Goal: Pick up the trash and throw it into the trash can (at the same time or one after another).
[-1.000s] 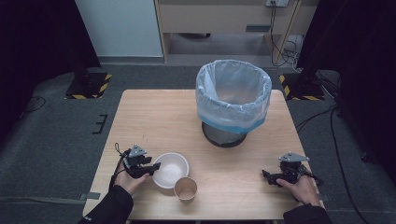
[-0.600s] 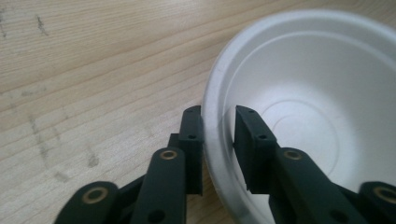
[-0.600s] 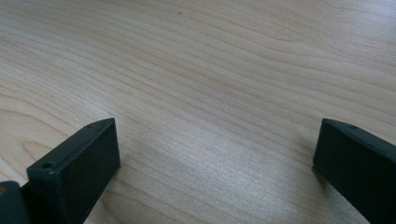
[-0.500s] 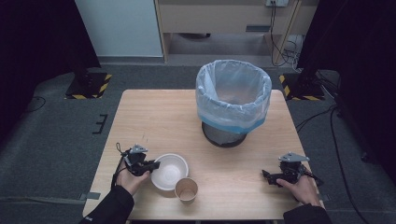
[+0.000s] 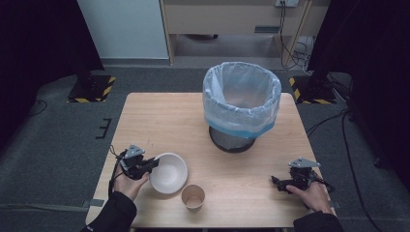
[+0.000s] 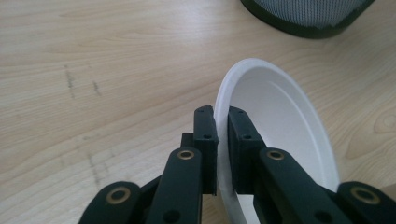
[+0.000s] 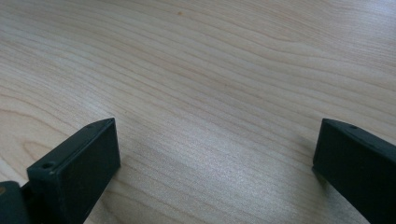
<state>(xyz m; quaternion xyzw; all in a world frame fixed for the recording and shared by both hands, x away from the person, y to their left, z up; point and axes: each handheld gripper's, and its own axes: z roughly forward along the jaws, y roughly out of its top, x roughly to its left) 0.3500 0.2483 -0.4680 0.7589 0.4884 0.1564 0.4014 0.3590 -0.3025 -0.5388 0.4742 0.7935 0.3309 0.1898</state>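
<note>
Pale wood-grain table [image 5: 159, 121]; white bowl [image 5: 169, 172]; tan paper cup [image 5: 193, 196]. Bin [image 5: 241, 106] w/ black mesh base, translucent white-blue liner. Both grippers black w/ brass rivets: left gripper [image 6: 223, 140], right gripper [image 7: 215, 163]. Grey floor [image 5: 48, 145], w/ yellow-black hazard stripes on stand bases [image 5: 92, 89]. Dark curtains at sides.

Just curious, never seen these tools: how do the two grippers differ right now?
The left gripper is shut on the rim of the white bowl; the right gripper is open and holds nothing. The left sits beside the bowl, the right apart over bare table. Both are hand-held, low at the table's near edge.
</note>
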